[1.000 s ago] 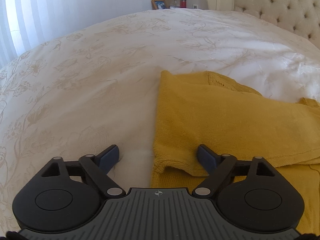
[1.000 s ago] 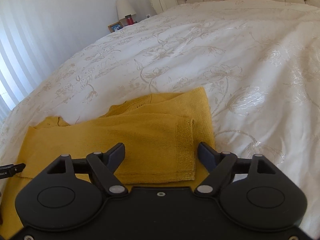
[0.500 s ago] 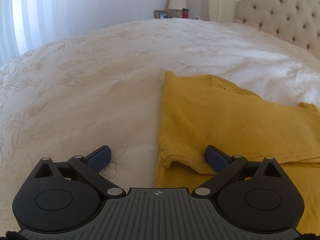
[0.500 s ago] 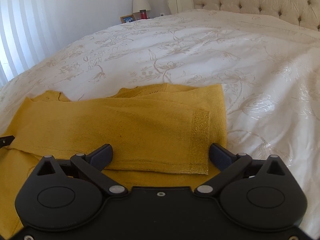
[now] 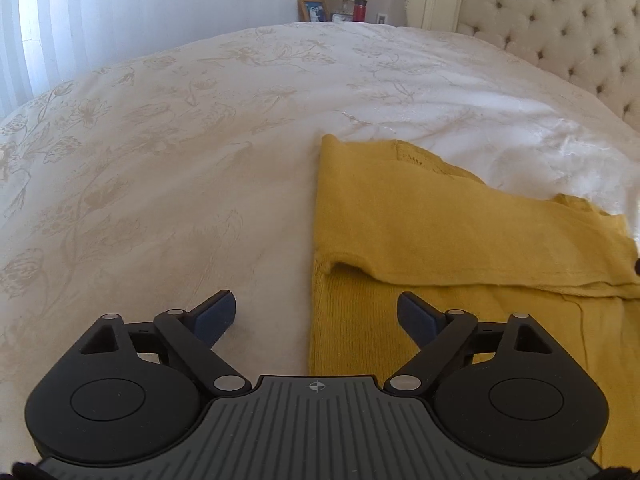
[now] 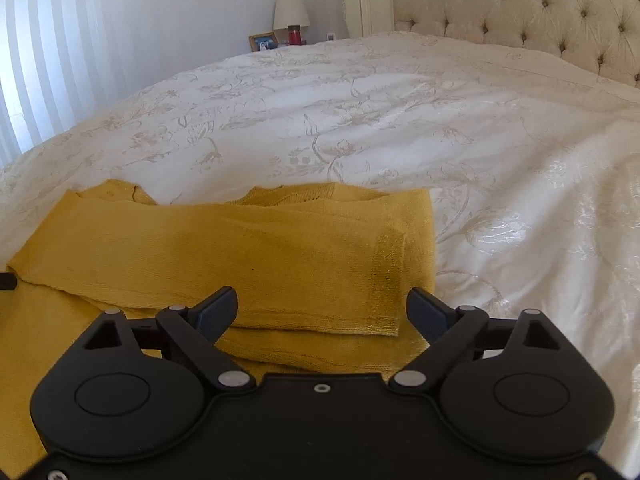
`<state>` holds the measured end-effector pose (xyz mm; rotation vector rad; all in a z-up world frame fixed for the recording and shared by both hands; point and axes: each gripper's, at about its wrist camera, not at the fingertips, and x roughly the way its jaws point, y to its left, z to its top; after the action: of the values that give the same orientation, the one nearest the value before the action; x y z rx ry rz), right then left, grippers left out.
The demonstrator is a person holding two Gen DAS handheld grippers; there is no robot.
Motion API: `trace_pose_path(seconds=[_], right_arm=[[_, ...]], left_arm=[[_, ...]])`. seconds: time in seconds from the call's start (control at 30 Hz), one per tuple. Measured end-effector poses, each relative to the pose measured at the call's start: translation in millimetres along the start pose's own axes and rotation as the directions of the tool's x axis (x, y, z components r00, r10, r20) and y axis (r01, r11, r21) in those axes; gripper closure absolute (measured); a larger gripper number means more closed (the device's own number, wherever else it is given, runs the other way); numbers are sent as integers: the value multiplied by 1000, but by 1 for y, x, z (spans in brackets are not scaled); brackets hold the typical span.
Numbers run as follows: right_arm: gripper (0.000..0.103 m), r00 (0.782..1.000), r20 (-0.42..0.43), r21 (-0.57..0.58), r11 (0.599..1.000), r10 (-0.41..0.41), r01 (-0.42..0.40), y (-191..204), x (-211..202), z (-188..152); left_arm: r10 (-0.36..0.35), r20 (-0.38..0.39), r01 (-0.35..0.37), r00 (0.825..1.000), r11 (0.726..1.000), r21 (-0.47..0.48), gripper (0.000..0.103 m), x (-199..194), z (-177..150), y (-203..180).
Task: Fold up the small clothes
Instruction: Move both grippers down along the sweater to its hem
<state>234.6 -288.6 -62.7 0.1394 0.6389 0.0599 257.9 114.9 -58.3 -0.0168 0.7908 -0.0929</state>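
Observation:
A mustard-yellow knitted garment (image 5: 440, 232) lies flat on the white floral bedspread (image 5: 160, 160), with one sleeve folded across its body. My left gripper (image 5: 316, 314) is open and empty, straddling the garment's left edge near its lower corner. In the right wrist view the same garment (image 6: 224, 248) shows the folded sleeve ending in a ribbed cuff (image 6: 386, 280). My right gripper (image 6: 322, 308) is open and empty, just above the cuff end near the garment's right edge.
A tufted cream headboard (image 6: 520, 8) rises at the far end of the bed. A nightstand beyond the bed holds a lamp (image 6: 291, 10), a framed photo (image 6: 263, 41) and a red jar (image 6: 294, 34). White curtains (image 6: 60, 40) hang at the left.
Both grippers have drawn back and risen slightly from the garment, staying open. The sleeve stays folded across the body.

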Motion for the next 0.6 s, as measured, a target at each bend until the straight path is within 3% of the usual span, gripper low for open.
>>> trace_pose_path(seconds=[0.1, 0.23, 0.47, 0.6], right_arm=[[11, 999, 43, 83, 996, 12, -15, -6, -35, 5], [11, 999, 33, 118, 992, 32, -36, -10, -82, -2], [11, 987, -141, 165, 985, 75, -51, -20, -148, -29], [11, 956, -270, 188, 980, 114, -63, -22, -170, -42]], left_arm=[[-17, -23, 17, 1000, 1000, 12, 15, -28, -12, 2], [-45, -43, 46, 998, 999, 28, 15, -65, -30, 4], [-86, -111, 94, 990, 993, 72, 15, -103, -64, 2], [-105, -163, 122, 981, 988, 97, 15, -116, -86, 0]])
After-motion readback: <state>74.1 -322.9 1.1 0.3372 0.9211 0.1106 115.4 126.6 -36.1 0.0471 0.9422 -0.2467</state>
